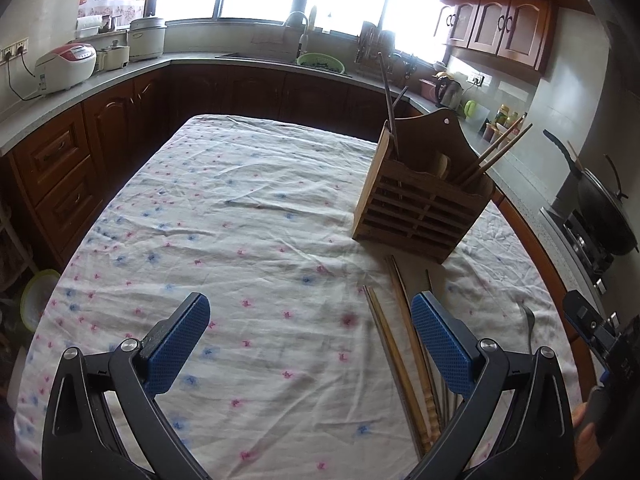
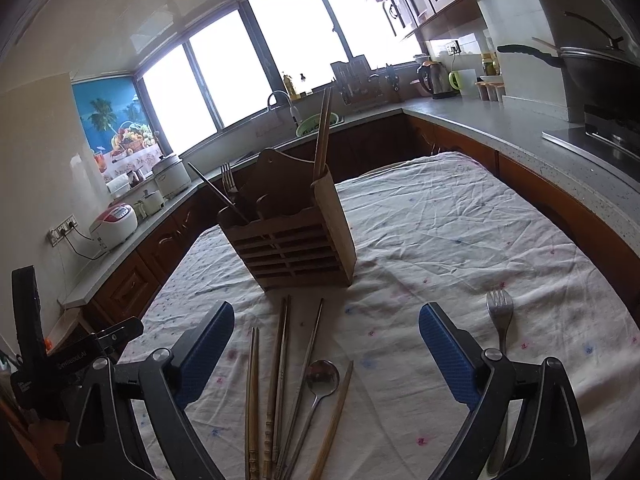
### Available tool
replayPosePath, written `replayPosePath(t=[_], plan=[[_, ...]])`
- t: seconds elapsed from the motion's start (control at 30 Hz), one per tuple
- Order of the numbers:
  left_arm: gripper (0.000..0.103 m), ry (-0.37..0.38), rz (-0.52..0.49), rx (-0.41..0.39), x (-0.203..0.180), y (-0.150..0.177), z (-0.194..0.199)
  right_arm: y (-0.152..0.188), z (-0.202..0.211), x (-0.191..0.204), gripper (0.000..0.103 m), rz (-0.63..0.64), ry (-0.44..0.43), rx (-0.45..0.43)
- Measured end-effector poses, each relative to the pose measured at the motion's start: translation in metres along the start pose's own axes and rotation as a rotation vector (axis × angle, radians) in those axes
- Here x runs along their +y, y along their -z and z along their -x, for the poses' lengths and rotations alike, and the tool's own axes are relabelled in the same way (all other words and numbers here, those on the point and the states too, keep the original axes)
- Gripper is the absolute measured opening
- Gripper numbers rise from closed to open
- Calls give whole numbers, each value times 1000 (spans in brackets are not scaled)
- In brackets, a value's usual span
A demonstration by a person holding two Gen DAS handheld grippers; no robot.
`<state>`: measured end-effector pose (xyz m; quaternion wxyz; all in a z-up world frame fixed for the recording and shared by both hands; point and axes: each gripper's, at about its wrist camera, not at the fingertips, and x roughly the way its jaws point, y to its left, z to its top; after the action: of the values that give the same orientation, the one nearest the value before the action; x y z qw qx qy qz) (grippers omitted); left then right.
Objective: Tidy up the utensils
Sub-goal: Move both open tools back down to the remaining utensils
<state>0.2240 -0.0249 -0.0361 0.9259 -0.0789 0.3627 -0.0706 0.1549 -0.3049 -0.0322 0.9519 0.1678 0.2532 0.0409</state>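
Right wrist view: right gripper (image 2: 326,344) spread wide, pinching nothing — loose chopsticks (image 2: 276,376), spoon (image 2: 320,380) below the gap.
Left gripper (image 1: 310,340): spread too, over bare tablecloth (image 1: 240,208); chopsticks just right of it.
Holder (image 2: 288,236): far side of the pile, partly filled.
Fork (image 2: 499,312): apart, near right (easily forgotten).
Risk: crowded sticks — pads may catch several or roll one away.
Risk: wrinkled cloth could snag a fingertip.

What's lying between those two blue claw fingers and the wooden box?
In the right wrist view, chopsticks and a spoon lie on the cloth between the open right gripper and the wooden holder.
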Motion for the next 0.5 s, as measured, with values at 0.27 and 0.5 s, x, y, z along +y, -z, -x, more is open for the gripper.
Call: replayPosePath(t=[0.27,0.5], plan=[[77,12,-62,109,-21,6,-42,2,-46,-4,52,-12,-5,116],[74,33,-79,213,-38,13,-83,6,-72,-12,50,-30,-1,176]])
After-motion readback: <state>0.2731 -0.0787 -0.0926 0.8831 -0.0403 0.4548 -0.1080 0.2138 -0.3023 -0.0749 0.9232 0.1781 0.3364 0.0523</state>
